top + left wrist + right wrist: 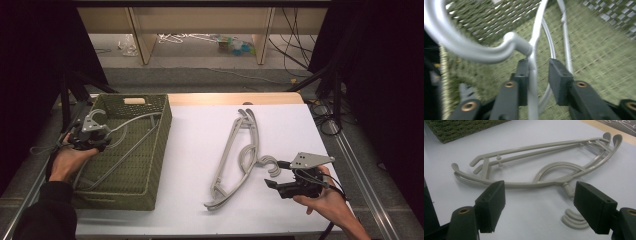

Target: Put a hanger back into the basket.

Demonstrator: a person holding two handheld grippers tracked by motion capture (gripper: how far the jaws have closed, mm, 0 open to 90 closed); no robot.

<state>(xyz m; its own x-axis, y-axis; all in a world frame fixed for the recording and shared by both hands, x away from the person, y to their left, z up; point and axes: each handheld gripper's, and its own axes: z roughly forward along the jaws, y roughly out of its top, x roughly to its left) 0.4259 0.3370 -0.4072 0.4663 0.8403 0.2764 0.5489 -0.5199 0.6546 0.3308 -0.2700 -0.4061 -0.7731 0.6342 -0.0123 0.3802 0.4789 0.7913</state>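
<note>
Hangers, grey plastic, in two places. Left gripper (95,131), at the left rim of the green woven basket (159,150): jaws parted around the neck of one hanger (533,75) lying in the basket, one pad touching it, the other clear. Right gripper (272,176), near the table's (195,130) right edge: jaws wide apart, holding nothing, pointing at the stacked hangers (240,155) on the white tabletop, whose hooks (574,220) lie just beside its pads.
</note>
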